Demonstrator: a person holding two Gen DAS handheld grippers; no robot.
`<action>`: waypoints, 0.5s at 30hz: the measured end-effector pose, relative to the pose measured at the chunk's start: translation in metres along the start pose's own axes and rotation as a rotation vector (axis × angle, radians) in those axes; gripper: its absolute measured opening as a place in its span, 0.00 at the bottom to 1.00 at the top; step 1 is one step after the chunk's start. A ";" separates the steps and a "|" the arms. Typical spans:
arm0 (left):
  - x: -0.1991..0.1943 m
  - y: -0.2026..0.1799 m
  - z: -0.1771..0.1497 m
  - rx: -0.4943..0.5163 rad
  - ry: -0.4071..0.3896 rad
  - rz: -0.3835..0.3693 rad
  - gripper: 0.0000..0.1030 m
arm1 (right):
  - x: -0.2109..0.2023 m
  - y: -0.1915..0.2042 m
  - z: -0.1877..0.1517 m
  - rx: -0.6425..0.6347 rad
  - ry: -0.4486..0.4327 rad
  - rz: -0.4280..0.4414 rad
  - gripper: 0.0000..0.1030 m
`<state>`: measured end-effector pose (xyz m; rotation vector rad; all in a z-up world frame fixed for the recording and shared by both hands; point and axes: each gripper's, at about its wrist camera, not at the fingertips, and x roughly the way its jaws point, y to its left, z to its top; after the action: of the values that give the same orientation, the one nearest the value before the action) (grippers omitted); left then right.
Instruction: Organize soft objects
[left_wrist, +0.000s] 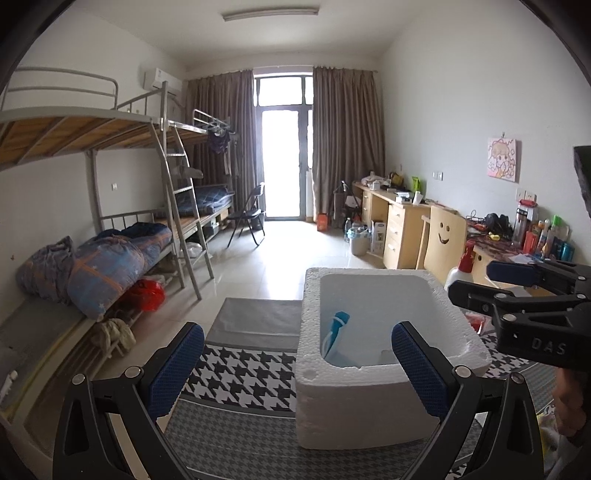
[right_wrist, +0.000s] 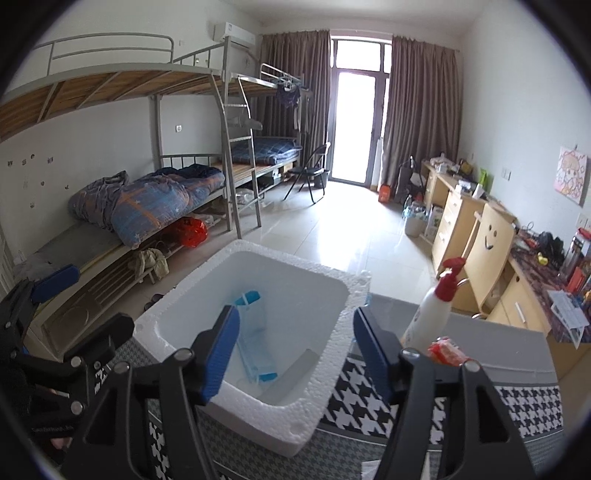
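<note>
The white foam box (right_wrist: 258, 391) sits on the houndstooth-covered table (right_wrist: 524, 402), near its left edge in the right wrist view. It looks light, stiff and crumbly at the rim, best left where it stands. Inside, against the floor and left wall, lies a pale blue pouch (right_wrist: 255, 332) with darker blue ends; it seems soft, light and slack, so I would pinch it at a thick end rather than its thin middle. The right gripper (right_wrist: 295, 354) hangs just above the box's near rim with its jaws spread and empty, the pouch below and slightly ahead. The left gripper (left_wrist: 299, 369) is likewise spread, holding nothing, at the box's near left corner.
</note>
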<state>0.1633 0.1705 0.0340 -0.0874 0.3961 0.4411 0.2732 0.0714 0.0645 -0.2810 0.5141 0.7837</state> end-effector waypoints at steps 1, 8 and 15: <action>0.001 -0.001 0.000 0.001 0.002 0.000 0.99 | -0.001 -0.001 -0.001 0.000 -0.003 -0.003 0.67; -0.005 -0.005 0.002 0.000 -0.002 -0.006 0.99 | -0.019 -0.009 -0.007 0.006 -0.042 -0.008 0.81; -0.015 -0.011 0.004 0.010 -0.018 -0.013 0.99 | -0.038 -0.010 -0.014 -0.011 -0.080 -0.005 0.88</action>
<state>0.1571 0.1554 0.0430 -0.0756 0.3795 0.4268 0.2530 0.0357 0.0740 -0.2599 0.4343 0.7903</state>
